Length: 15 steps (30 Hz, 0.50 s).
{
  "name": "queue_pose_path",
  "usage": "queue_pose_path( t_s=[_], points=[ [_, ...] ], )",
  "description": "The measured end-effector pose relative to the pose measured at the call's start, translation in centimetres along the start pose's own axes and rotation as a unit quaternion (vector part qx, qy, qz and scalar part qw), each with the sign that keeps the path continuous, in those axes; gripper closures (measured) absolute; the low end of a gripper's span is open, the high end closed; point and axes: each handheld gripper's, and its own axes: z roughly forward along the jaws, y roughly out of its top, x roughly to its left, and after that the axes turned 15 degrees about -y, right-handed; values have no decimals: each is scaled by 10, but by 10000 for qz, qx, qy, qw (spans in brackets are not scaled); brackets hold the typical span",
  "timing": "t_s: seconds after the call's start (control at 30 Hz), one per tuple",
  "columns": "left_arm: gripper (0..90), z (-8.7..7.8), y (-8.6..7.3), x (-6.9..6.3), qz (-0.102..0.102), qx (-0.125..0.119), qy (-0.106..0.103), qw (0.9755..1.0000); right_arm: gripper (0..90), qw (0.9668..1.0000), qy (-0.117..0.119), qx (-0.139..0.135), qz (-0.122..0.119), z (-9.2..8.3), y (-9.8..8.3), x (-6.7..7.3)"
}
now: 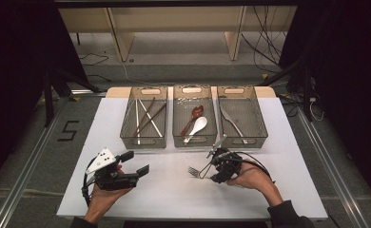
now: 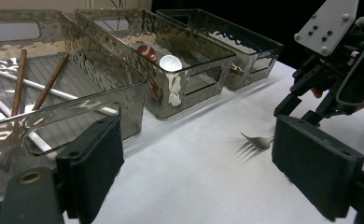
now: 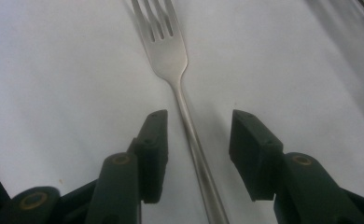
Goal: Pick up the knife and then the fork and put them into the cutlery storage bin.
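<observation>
The silver metal fork (image 3: 171, 56) lies flat on the white tabletop (image 1: 164, 190), tines toward twelve o'clock, straddled by the right gripper (image 3: 198, 156), jaws apart. Closing is needed next. The left gripper (image 2: 199, 163) is held open, idle.

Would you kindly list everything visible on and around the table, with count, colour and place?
table: one, white top, centre of the high view.
bins: three, clear smoky plastic, in a row at the far side.
chopsticks: several, brown and white, in the left bin.
spoons: two, one brown and one white, in the middle bin.
knife: one, silver, in the right bin.
fork: one, silver, flat on the table, handle between the right gripper's jaws.
left gripper: one, black, open, near left.
right gripper: one, black, open around the fork handle, not pressing.
hands: two, holding the grippers.
</observation>
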Motion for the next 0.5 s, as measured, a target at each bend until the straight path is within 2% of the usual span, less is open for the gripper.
queue_pose_path(
  t_s=[0.5],
  points=[
    [160, 0, 0, 0, 3, -7, 2, 10000, 673, 9997, 26, 139, -208, 7, -2, 2]
  ],
)
